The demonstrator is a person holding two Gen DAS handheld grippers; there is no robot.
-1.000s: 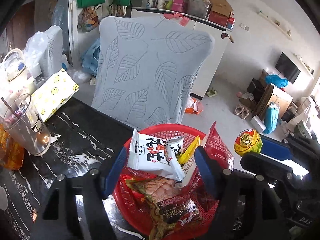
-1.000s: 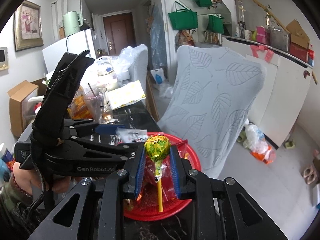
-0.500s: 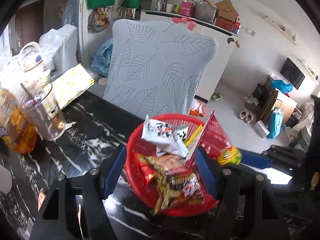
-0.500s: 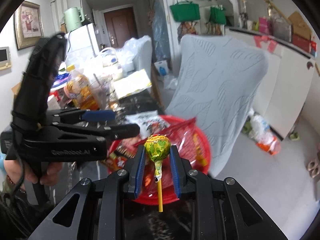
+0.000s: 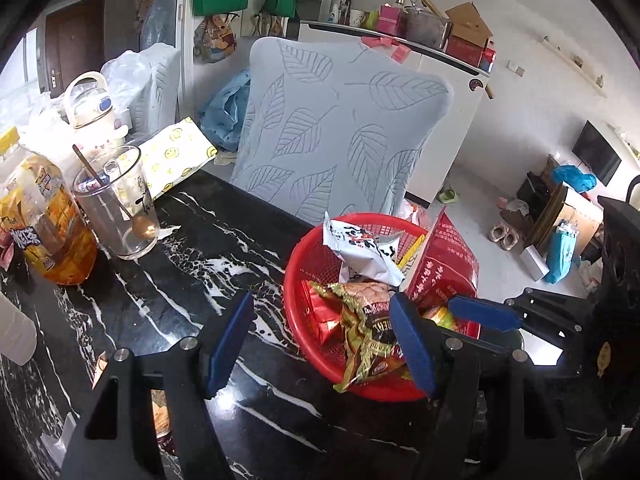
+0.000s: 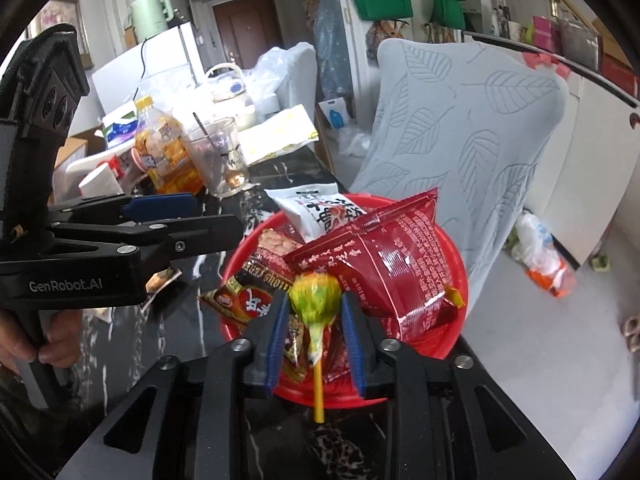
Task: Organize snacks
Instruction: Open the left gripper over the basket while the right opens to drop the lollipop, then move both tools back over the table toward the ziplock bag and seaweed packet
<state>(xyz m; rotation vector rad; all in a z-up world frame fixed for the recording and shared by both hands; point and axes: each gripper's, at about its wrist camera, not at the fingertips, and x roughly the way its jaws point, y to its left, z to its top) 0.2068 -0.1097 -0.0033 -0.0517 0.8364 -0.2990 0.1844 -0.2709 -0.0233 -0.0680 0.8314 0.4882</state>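
Observation:
A red mesh basket [image 5: 292,264] [image 6: 460,272] on the black marble table holds a white packet [image 5: 360,248] [image 6: 316,208], a big red packet [image 6: 392,264] [image 5: 444,260] and other wrapped snacks. My right gripper [image 6: 314,300] hangs low over the basket's near side, its jaws opening. A yellow-green lollipop [image 6: 316,296] is between the pads, blurred and loose, stick down. My left gripper [image 5: 320,308] [image 6: 160,216] is open and holds nothing. It is at the basket's left edge, one finger above the table, the other above the snacks.
A glass with a spoon [image 5: 116,208] and an orange-labelled bottle [image 5: 44,232] stand to the left on the table. A leaf-patterned chair back [image 5: 340,140] rises right behind the basket. A person's hand [image 6: 52,348] grips the left gripper's handle.
My left gripper has slid left off the basket's middle. My right gripper has come down over the basket with the lollipop, and its pads now stand slightly wider.

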